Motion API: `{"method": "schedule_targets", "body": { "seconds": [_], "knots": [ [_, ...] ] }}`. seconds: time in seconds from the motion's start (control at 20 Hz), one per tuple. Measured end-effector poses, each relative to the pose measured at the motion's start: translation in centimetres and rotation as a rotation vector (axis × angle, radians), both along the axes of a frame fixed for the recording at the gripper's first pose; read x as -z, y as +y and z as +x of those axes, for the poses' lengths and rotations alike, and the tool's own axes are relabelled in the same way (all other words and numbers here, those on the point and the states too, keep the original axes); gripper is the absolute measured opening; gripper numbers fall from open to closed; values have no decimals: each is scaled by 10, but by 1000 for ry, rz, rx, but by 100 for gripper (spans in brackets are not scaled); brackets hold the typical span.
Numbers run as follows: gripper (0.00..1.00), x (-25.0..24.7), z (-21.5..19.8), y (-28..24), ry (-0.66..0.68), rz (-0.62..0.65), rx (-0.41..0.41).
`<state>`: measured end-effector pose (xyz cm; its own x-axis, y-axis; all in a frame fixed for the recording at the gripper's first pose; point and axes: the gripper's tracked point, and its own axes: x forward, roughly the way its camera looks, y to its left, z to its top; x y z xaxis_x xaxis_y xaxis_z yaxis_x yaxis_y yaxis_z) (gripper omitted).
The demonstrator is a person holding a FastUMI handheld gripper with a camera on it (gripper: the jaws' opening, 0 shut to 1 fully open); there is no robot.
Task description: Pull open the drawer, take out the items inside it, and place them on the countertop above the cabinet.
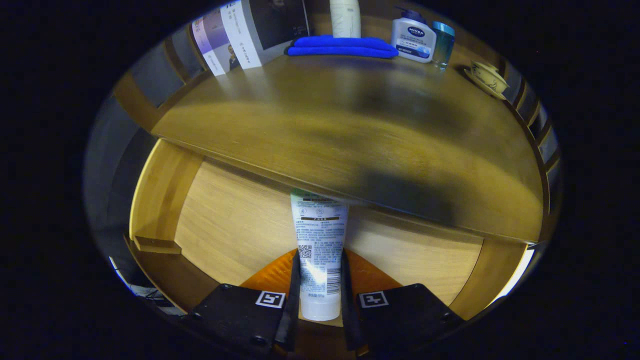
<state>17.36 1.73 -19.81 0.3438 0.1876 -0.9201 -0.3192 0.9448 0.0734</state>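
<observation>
Countertop [320, 115] is dark wood with a smooth, slightly shiny finish. Drawer [235, 225] is lighter wood, matt, visible grain. The gripper [320, 280] has both fingers pressed on a glossy plastic tube [319, 240]. Blue cloth [342, 46] looks soft, matt.

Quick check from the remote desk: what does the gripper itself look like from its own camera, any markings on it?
The gripper shows as two blocky dark housings, one on each side, each carrying a square black-and-white fiducial marker on its top face. Round screw heads dot the housings. A thin flat strip runs forward along the inner edge of each. Between and behind them lies an orange ribbed plastic body. No cables on it are visible.
</observation>
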Motion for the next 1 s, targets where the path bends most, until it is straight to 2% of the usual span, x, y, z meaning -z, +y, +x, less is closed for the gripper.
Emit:
{"method": "schedule_targets", "body": {
  "seconds": [0.7, 1.0],
  "knots": [
    [39, -80, -54, -4, -116, 195, -27],
    [39, -113, -36, -9, -175, 252, 22]
  ]
}}
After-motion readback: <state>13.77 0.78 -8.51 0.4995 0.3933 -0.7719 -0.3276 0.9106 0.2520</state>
